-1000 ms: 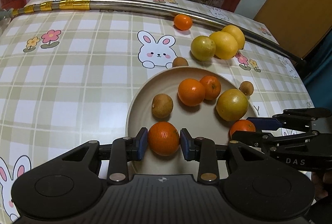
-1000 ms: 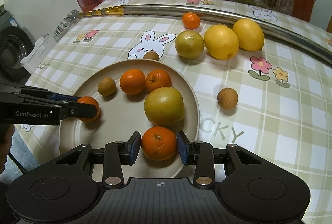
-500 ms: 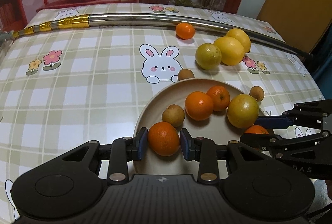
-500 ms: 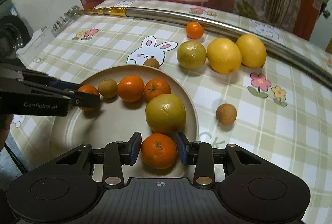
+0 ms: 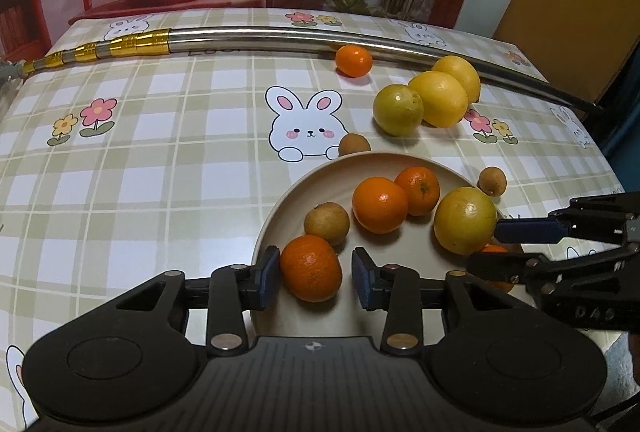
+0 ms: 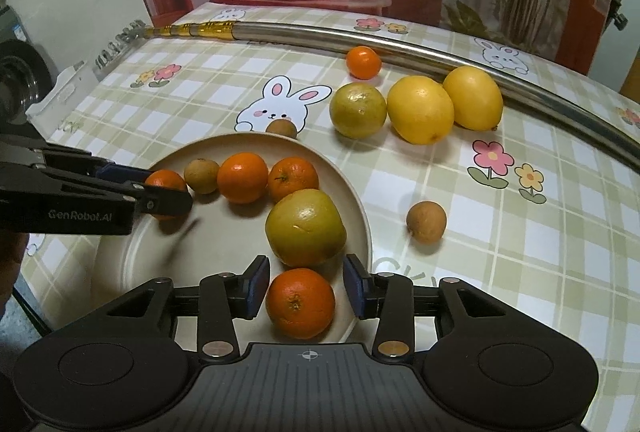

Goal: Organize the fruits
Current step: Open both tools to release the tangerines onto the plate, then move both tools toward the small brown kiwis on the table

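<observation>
Orange fruit sat on the plate (image 5: pixel 276 216) between each gripper's parted fingers, left gripper (image 5: pixel 313 273) and right gripper (image 6: pixel 306 286) alike, so you seemed mid-release, and next you needed to back off for the lemons (image 6: pixel 420 109).

One beige plate (image 6: pixel 362 216) near centre, holding four oranges (image 6: pixel 243 177), one yellow-green citrus (image 6: pixel 305 228) and one small brown fruit (image 6: pixel 201 175). Beyond it on the tablecloth: a fifth small orange (image 6: pixel 363 62) far back, three yellow citrus (image 6: pixel 420 109) far right, two more brown fruits (image 6: pixel 426 222). One steel pole (image 6: pixel 360 39).
</observation>
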{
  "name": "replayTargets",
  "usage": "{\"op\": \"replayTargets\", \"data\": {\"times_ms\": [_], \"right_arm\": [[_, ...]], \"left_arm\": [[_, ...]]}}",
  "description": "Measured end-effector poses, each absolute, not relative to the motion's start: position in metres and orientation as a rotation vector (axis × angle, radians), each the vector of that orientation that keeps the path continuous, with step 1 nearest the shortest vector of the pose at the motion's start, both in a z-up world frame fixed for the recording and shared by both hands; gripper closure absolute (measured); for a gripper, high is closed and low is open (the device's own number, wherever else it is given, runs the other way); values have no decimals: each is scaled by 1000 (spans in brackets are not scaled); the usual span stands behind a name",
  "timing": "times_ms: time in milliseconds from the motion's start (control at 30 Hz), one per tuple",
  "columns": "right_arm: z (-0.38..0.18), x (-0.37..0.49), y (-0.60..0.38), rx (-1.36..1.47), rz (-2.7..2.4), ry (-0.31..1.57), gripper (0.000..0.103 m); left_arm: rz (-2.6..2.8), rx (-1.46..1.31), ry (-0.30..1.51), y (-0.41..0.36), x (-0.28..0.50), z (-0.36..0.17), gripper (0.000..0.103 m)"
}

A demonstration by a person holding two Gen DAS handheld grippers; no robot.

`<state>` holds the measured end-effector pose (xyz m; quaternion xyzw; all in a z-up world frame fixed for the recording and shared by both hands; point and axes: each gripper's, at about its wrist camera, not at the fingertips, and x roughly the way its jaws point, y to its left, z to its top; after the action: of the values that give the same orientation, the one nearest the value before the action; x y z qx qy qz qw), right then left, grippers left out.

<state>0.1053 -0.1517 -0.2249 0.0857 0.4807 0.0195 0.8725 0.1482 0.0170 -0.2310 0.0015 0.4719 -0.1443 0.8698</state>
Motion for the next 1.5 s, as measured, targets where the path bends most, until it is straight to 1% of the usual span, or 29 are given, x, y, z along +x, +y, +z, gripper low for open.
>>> {"op": "replayTargets", "data": {"times_ms": [67,367,667,1000,1200,1500], "right_arm": [[-222,104,-156,221,45,997,64],[-208,99,-177,314,33,964,64],[-183,102,-200,320,-19,892,64],[-165,103,-227,332,-76,825,64],[-164,105,-236,323,-119,819,64],[-178,107,-237,332,-137,849,64]], "left_arm": [[-304,7,984,17,147,-230,57],[-355,19,951,17,141,-215,57],[-361,-32,900,26,148,-186,57],[-298,-84,821,60,163,-152,57],[-253,-123,846,80,173,-155,57],[-212,-196,922,90,188,-181,58]]}}
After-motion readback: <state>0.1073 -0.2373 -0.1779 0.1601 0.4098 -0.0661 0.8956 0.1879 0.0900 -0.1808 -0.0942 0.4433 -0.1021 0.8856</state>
